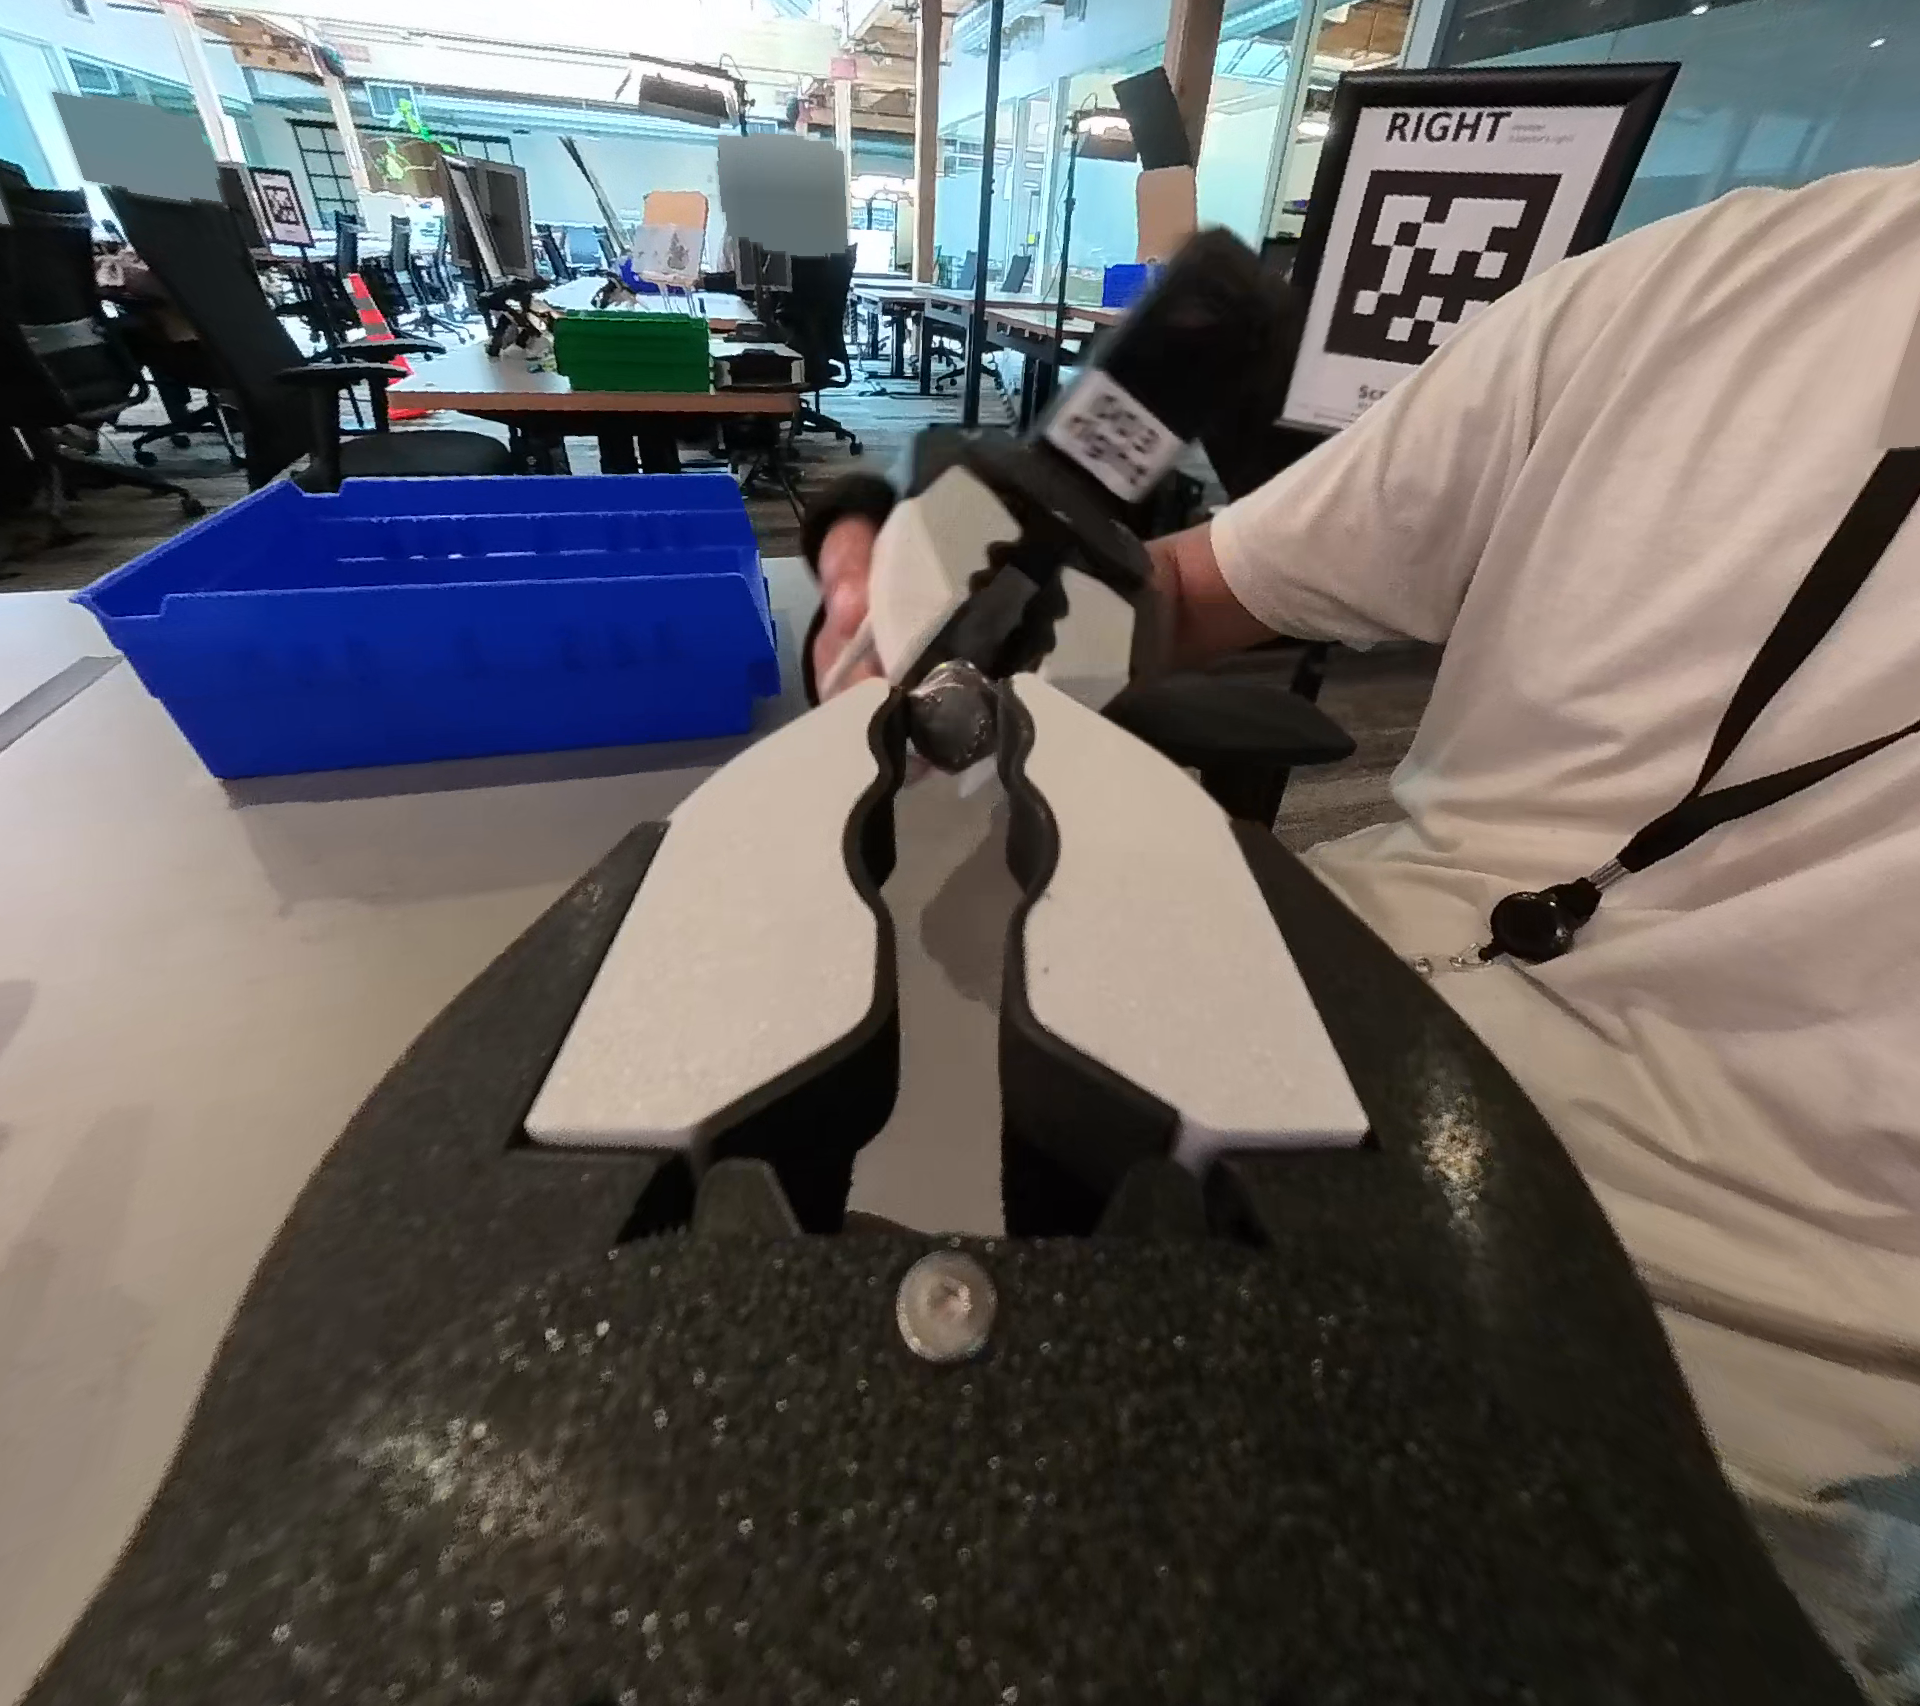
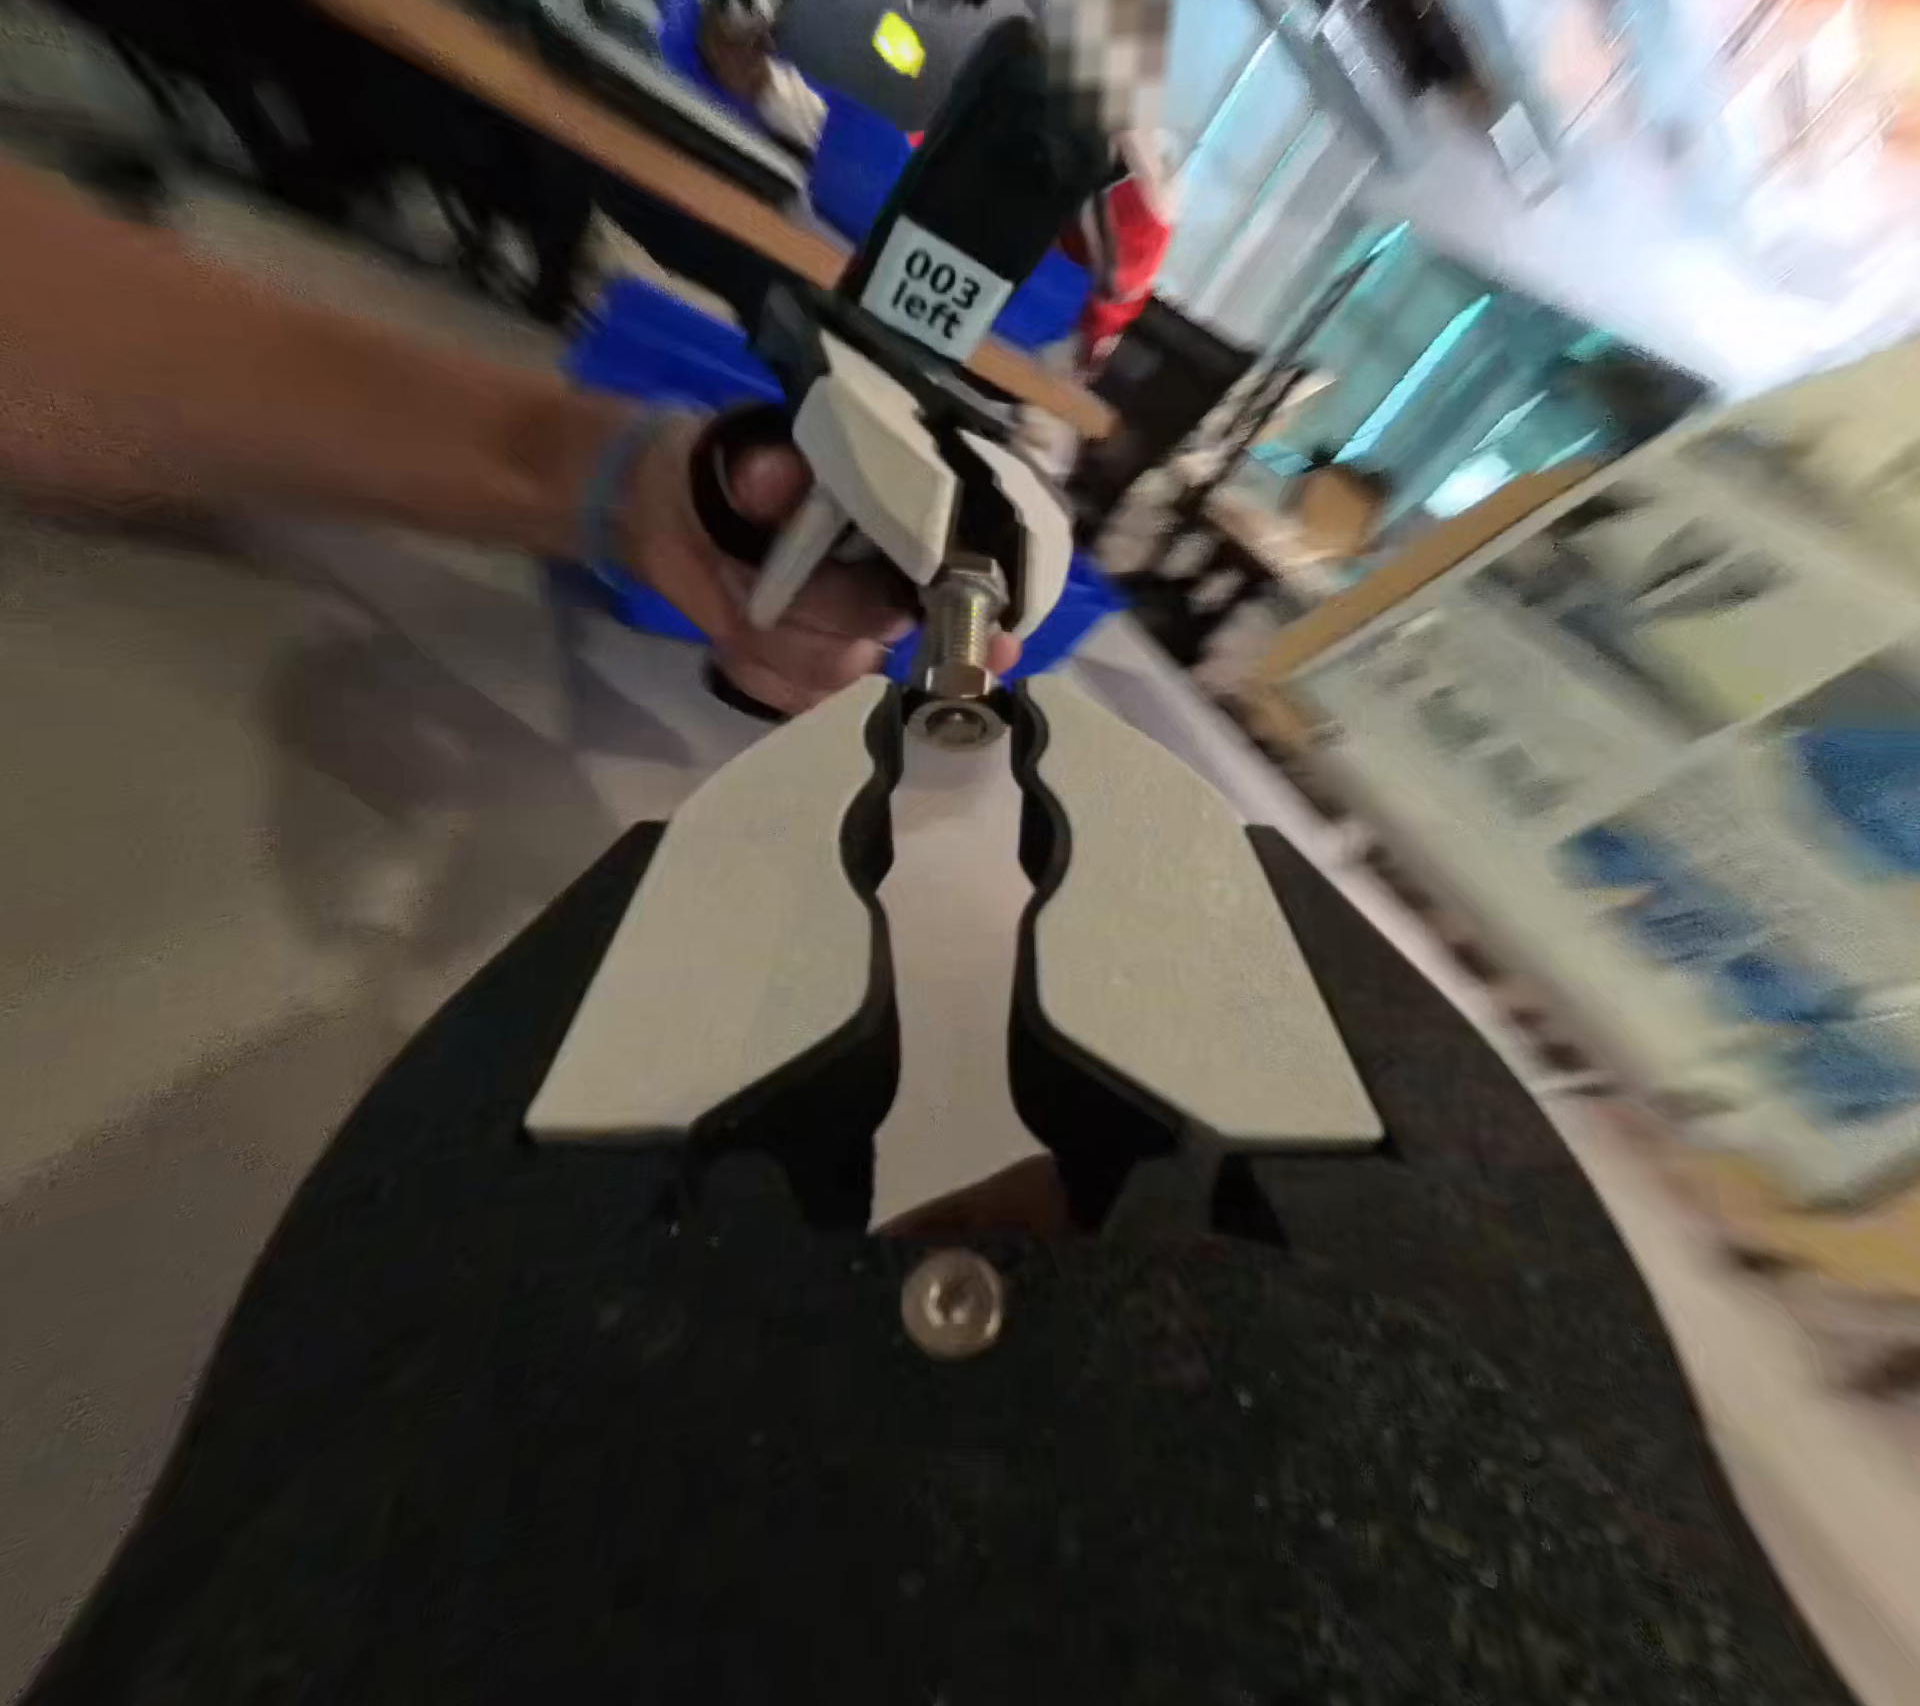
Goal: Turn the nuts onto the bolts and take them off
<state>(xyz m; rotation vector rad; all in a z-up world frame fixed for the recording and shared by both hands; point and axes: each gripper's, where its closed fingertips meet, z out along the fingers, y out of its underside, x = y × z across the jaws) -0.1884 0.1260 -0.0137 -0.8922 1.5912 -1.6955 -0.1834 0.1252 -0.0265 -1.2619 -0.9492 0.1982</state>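
left wrist view: we look along the left gripper (image 1: 951,726), its white fingers (image 1: 748,887) pinched on the hex head of a bolt (image 1: 948,726) held in the air above a pale table (image 1: 156,929). the right gripper (image 1: 987,628) meets it from beyond, tips at the bolt's far end (nut hidden from this side), w/ a hand (image 1: 847,596) behind it. a blue bin (image 1: 436,617) sits on the table to the left; a person in a white shirt (image 1: 1610,617) fills the right.

right wrist view: we see the right gripper (image 2: 951,721) clamped on a nut (image 2: 953,724) at the bolt's (image 2: 961,622) near end. the left gripper (image 2: 971,576) grips the far end, a hand (image 2: 790,607) around its handle. bg is heavily blurred.
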